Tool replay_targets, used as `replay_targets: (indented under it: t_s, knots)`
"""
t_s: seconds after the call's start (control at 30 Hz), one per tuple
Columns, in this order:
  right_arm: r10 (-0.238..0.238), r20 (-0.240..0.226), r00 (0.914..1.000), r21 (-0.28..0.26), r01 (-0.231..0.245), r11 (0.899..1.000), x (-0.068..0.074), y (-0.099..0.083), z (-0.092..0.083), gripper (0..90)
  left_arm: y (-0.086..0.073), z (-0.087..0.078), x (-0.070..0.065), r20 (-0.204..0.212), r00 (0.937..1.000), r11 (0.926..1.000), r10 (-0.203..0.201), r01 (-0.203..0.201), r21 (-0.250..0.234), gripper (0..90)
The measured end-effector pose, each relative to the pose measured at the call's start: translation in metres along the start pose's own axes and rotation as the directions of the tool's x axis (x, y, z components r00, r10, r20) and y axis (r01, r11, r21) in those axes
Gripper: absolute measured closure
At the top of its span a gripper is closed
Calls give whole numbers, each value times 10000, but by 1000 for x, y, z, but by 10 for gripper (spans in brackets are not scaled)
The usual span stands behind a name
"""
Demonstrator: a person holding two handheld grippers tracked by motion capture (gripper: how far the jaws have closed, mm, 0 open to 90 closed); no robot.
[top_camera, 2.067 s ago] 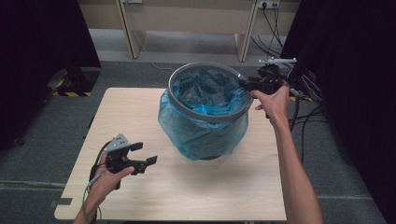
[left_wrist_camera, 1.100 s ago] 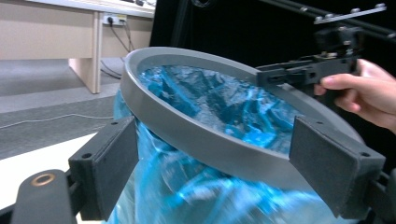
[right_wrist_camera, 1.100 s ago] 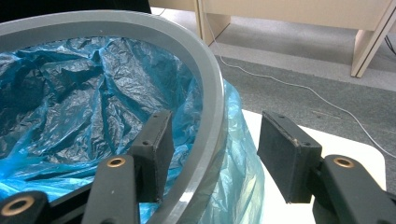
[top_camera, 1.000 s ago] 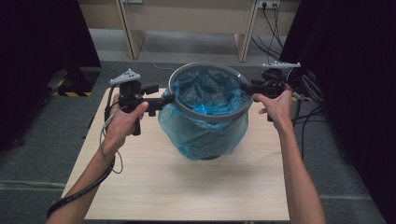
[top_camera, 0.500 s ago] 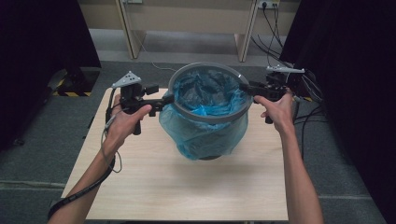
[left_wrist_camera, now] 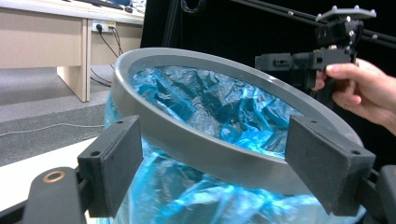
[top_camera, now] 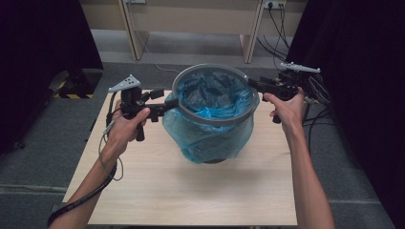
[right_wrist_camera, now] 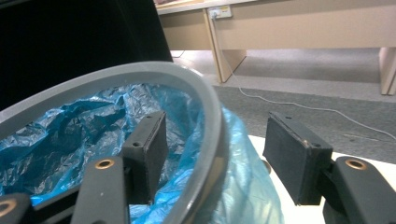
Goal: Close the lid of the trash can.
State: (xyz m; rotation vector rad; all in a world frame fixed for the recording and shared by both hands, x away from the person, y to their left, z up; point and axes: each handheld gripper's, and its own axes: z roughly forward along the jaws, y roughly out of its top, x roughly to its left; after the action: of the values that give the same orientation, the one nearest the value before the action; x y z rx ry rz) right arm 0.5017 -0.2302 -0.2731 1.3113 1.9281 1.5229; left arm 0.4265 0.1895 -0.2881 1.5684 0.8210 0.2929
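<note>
A: Where's the grey ring?

B: On top of the blue bag, at the mouth of the bin in the middle of the table. Tilted a little in the left gripper view, far side higher.

A: Left claw?

B: At the ring's left edge. Released: jaws spread wide on either side of the near stretch of rim, pads clear of it.

A: Right claw?

B: At the right edge, straddling the rim. One jaw inside over the crumpled plastic, the other outside, above the table. Just been opening; gaps between both pads and the rim, so nothing gripped.

A: Hands?

B: Left hand and right hand wrapped round the handles, forearms coming up from the near side.
</note>
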Motion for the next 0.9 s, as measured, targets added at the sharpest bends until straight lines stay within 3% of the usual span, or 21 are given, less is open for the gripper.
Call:
replay_targets:
  t_s: [0.2,0.37,0.5,0.73,0.9]
  knots:
    - [-58,329,9994,4,57,10000,-6,-4,-17,363,-4,-8,-8,227,9996,9999,136,-138,94,156]
    - [52,339,9994,-59,-50,10000,-11,-12,-30,309,-15,-18,-9,514,9986,9998,108,-116,169,146]
    - [217,382,9990,-327,-204,9993,-14,-20,-41,255,-27,-23,-4,595,9981,9997,167,-178,181,146]
    - [256,474,9985,-213,-247,9995,-21,-44,-52,236,-53,-29,3,824,9966,9997,46,-64,220,146]
    - [173,686,9975,-220,-158,9996,-23,-57,-58,228,-68,-33,5,740,9972,9995,125,-145,263,147]
